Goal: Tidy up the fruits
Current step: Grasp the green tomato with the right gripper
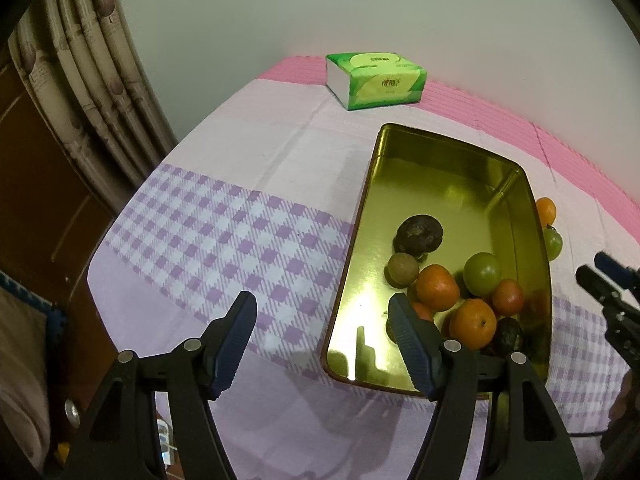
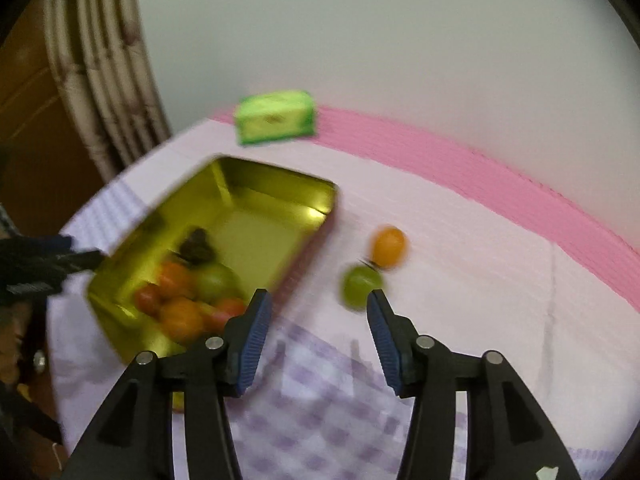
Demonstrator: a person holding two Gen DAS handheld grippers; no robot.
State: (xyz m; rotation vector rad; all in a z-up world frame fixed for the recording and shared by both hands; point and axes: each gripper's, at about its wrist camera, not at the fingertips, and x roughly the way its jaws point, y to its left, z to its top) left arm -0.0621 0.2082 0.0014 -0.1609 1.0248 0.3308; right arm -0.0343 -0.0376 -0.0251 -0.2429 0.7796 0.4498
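A gold metal tin (image 1: 400,184) (image 2: 256,196) lies on the tablecloth and holds several fruits: oranges (image 1: 437,287), a green fruit (image 1: 482,273) and dark fruits (image 1: 419,232). Outside the tin, to its right, lie an orange fruit (image 2: 388,246) (image 1: 546,210) and a green fruit (image 2: 360,285) (image 1: 553,243). My left gripper (image 1: 322,316) is open and empty over the tin's near left edge. My right gripper (image 2: 318,312) is open and empty, just short of the loose green fruit. The right wrist view is blurred.
A green tissue pack (image 1: 376,80) (image 2: 276,117) stands at the far edge by the wall. A curtain (image 1: 92,80) hangs at the left past the table edge. The checked cloth (image 1: 224,232) spreads left of the tin.
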